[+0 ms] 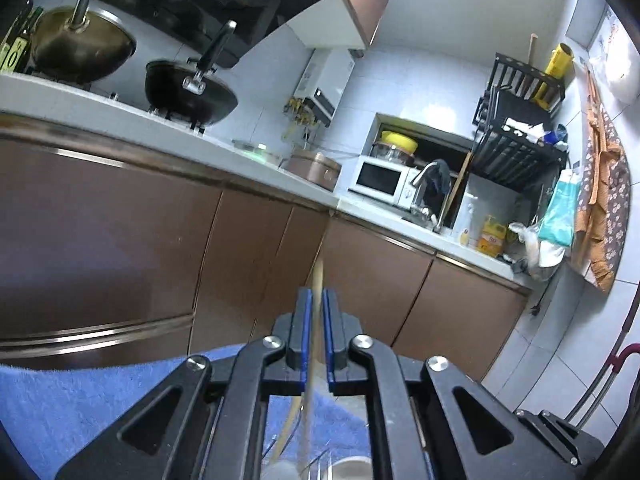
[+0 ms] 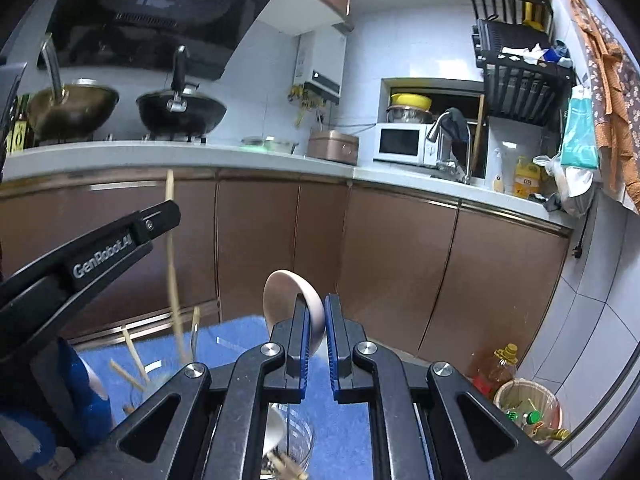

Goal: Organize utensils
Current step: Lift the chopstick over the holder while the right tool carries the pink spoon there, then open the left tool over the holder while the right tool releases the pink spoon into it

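My left gripper is shut on a wooden chopstick that runs upright between its blue pads. The same gripper shows in the right wrist view at the left, with the chopstick hanging down toward a clear glass jar that holds several more chopsticks. My right gripper is shut on a white ceramic spoon, bowl end up, above a glass cup. Both stand over a blue cloth.
Brown cabinet fronts face me under a white counter with two woks, a microwave and a sink tap. A bin with bottles stands on the floor at the right.
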A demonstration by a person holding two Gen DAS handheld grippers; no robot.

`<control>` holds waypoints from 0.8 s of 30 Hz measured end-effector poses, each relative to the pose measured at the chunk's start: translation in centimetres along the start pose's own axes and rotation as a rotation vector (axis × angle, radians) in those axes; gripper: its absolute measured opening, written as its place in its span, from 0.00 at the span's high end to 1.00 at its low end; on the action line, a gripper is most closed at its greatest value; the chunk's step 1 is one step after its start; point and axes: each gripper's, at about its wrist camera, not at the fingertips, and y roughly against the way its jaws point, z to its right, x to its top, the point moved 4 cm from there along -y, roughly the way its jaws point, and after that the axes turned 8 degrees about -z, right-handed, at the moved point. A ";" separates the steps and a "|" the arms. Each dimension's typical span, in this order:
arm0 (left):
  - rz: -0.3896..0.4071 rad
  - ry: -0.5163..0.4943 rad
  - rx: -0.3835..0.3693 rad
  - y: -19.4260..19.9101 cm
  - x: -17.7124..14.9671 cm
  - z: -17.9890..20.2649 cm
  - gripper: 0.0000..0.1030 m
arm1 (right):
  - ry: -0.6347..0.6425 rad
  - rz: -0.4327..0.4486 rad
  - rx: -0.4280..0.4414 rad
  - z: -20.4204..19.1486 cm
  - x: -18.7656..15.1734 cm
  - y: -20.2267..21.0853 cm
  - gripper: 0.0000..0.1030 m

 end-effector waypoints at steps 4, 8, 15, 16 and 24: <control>-0.030 0.015 -0.022 0.5 -0.9 -0.6 0.65 | 0.000 -0.022 0.009 -0.4 -1.3 0.0 0.80; -0.033 0.004 -0.030 2.2 -0.5 -0.8 0.64 | -0.017 -0.012 0.006 -0.1 -1.2 1.4 0.67; -0.086 -0.053 0.010 7.1 1.6 -0.8 0.57 | -0.057 -0.006 -0.022 1.1 -0.6 5.5 0.59; -0.098 -0.072 0.019 7.8 1.7 -0.7 0.57 | -0.068 -0.002 -0.023 1.2 -0.5 6.3 0.57; -0.079 -0.224 0.211 16.6 2.3 0.3 0.44 | -0.124 0.073 -0.016 1.3 0.9 15.9 0.36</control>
